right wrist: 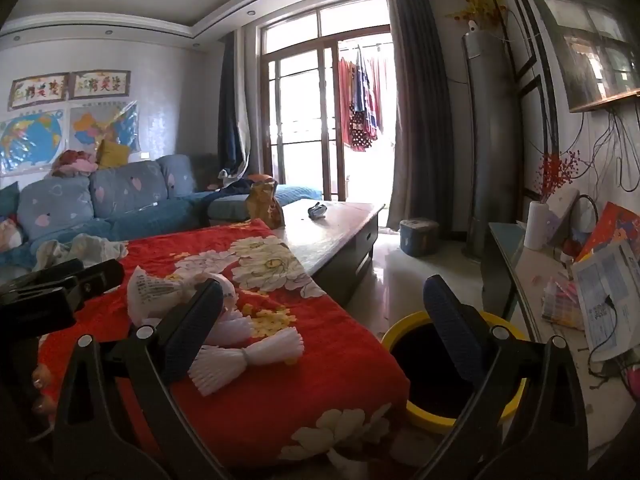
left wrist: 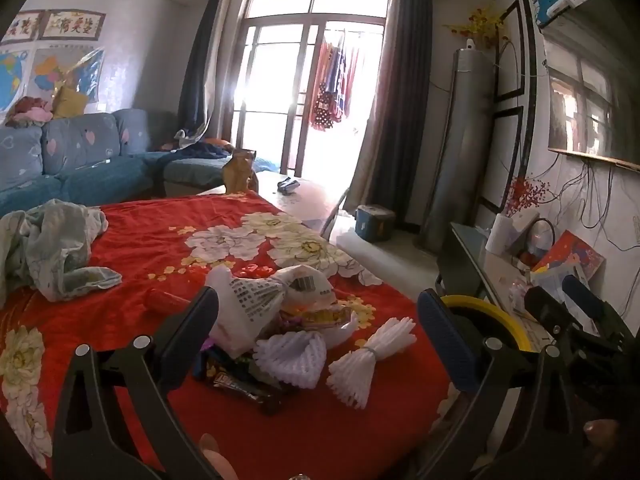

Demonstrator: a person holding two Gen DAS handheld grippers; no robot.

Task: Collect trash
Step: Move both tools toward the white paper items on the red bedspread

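Left wrist view: the left gripper (left wrist: 318,320) hangs with its jaws spread wide and nothing between them, over the trash heaped on the red blanket (left wrist: 160,248). A white bag (left wrist: 256,300) and wrappers (left wrist: 240,384) lie in the middle of the pile; two foam nets sit toward the blanket's right edge, one (left wrist: 290,354) touching the wrappers, the other (left wrist: 370,356) just beside it. The bin (left wrist: 500,316) shows past that edge, partly hidden by the right finger.

Right wrist view: the right gripper (right wrist: 322,322) is likewise released and empty, aimed across the blanket's right edge. The bin (right wrist: 452,364) stands on the floor close against that edge, mouth open. The outer net (right wrist: 244,358) lies nearest it.

The step looks like a first pick. The outer net seems the easiest: pinch it at its tied waist, where it is narrow, then carry it over the yellow rim before letting go. The foam is likely light and springy, so a firm squeeze should suit.
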